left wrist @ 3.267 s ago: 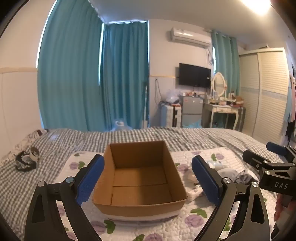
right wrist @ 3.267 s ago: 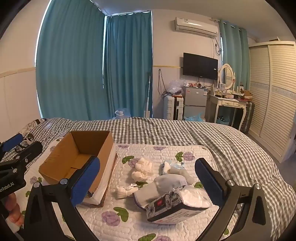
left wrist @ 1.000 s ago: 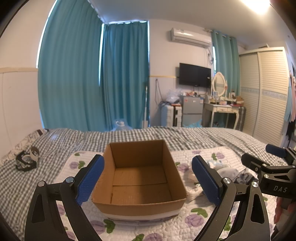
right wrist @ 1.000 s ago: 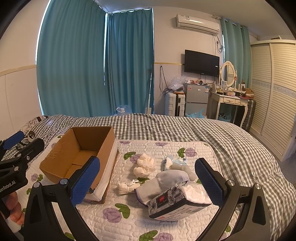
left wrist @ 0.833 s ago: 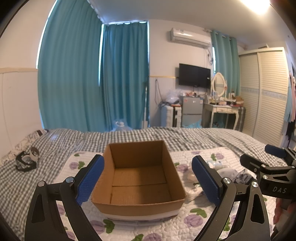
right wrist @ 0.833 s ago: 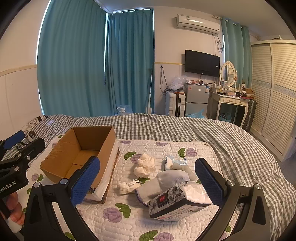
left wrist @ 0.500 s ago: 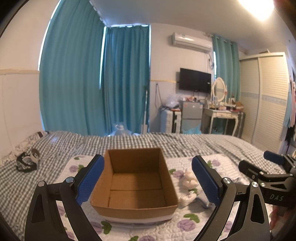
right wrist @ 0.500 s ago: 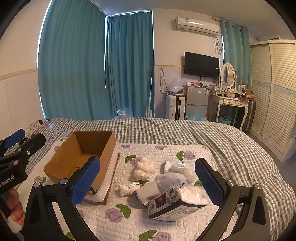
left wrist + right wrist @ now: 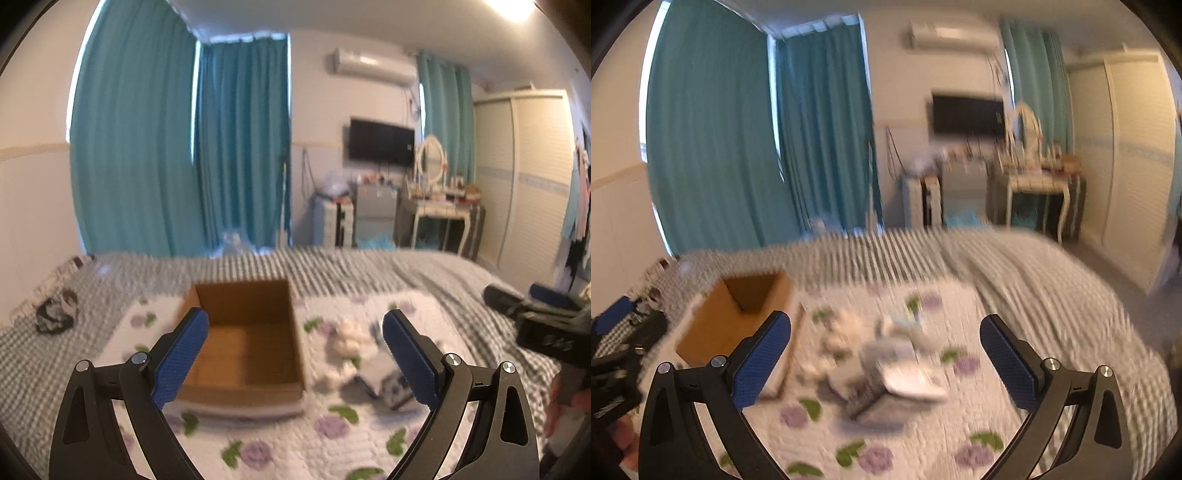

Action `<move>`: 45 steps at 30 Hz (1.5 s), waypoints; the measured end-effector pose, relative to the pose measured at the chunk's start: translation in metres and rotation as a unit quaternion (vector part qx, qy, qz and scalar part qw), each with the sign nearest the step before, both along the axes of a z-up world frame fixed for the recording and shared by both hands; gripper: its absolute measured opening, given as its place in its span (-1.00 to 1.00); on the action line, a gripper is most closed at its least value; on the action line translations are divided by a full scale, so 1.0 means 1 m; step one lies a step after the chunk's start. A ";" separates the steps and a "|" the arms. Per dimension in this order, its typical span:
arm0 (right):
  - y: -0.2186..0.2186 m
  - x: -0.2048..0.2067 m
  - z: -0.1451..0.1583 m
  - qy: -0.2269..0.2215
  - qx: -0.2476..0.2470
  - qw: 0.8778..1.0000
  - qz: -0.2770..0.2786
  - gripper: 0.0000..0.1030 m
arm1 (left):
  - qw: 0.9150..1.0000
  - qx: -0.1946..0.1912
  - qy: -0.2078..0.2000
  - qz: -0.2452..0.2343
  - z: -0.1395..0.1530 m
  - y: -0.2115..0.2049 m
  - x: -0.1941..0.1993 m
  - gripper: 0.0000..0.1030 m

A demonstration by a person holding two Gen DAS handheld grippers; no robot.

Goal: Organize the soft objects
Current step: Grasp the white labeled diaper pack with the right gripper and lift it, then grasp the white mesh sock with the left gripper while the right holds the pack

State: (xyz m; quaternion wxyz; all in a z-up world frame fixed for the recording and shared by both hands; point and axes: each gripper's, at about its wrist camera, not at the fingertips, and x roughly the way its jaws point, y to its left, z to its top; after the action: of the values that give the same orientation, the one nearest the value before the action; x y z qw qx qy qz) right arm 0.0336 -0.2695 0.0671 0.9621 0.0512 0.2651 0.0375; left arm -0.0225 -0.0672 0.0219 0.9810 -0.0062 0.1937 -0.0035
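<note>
An empty open cardboard box (image 9: 243, 343) stands on a flowered quilt (image 9: 295, 443) on the bed; it also shows in the right wrist view (image 9: 738, 325). To its right lies a pile of soft things: white rolled socks (image 9: 347, 339), a grey cloth and a packet of tissues (image 9: 894, 380). My left gripper (image 9: 295, 354) is open and empty, held above the quilt in front of the box. My right gripper (image 9: 886, 354) is open and empty above the pile. Both views are blurred.
The bed has a grey checked cover (image 9: 1034, 280). A dark small object (image 9: 55, 314) lies at the bed's left side. Beyond the bed stand teal curtains (image 9: 184, 166), a dressing table (image 9: 439, 218) and a wardrobe (image 9: 532, 177).
Both grippers have lifted and drawn back from the bed, so the box and pile look smaller and lower. Both stay open and empty. The views have become blurred.
</note>
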 end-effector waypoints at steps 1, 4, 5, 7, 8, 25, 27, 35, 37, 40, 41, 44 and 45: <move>-0.007 0.008 -0.017 0.027 0.006 1.000 -0.004 1.00 | 1.000 0.002 0.010 -0.001 -0.006 -0.005 0.002 0.89; -0.019 0.024 -0.056 0.079 0.033 0.996 -0.018 1.00 | 0.999 0.014 0.039 -0.004 -0.024 -0.022 0.011 0.89; -0.023 0.027 -0.069 0.094 0.047 0.994 -0.020 1.00 | 0.999 0.017 0.046 -0.004 -0.029 -0.026 0.013 0.89; -0.022 0.035 -0.088 0.107 0.046 0.993 -0.022 1.00 | 0.998 0.021 0.061 -0.005 -0.039 -0.032 0.018 0.89; -0.019 0.038 -0.094 0.110 0.039 0.993 -0.021 1.00 | 0.997 0.024 0.070 -0.003 -0.044 -0.035 0.021 0.89; -0.041 0.082 -0.143 0.173 0.194 0.965 -0.014 0.58 | 0.990 0.061 0.128 0.006 -0.069 -0.062 0.048 0.89; -0.040 0.085 -0.127 0.166 0.165 0.972 0.004 0.54 | 0.990 0.064 0.123 -0.001 -0.065 -0.069 0.050 0.89; -0.063 0.112 -0.010 0.081 -0.009 0.996 0.036 0.53 | 0.991 0.039 0.120 -0.046 -0.054 -0.117 0.075 0.89; -0.066 0.121 0.007 0.076 -0.041 0.995 0.053 0.53 | 0.988 0.023 0.138 -0.067 -0.061 -0.126 0.085 0.89; -0.068 0.131 0.012 0.079 -0.058 0.992 0.073 0.53 | 0.980 -0.006 0.171 -0.099 -0.080 -0.136 0.097 0.88; -0.070 0.133 0.009 0.081 -0.059 0.993 0.069 0.53 | 0.978 -0.006 0.183 -0.098 -0.089 -0.140 0.103 0.87; -0.074 0.143 -0.016 0.102 -0.045 0.990 0.082 0.53 | 0.973 -0.009 0.210 -0.095 -0.107 -0.149 0.116 0.85; -0.074 0.145 -0.026 0.109 -0.041 0.990 0.086 0.53 | 0.972 -0.010 0.214 -0.097 -0.110 -0.152 0.120 0.85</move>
State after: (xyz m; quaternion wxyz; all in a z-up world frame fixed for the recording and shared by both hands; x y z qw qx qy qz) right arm 0.1790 -0.3434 0.0414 0.9221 -0.0076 0.3730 0.1029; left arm 0.0973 -0.2192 -0.0882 0.9115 0.0019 0.3990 -0.0996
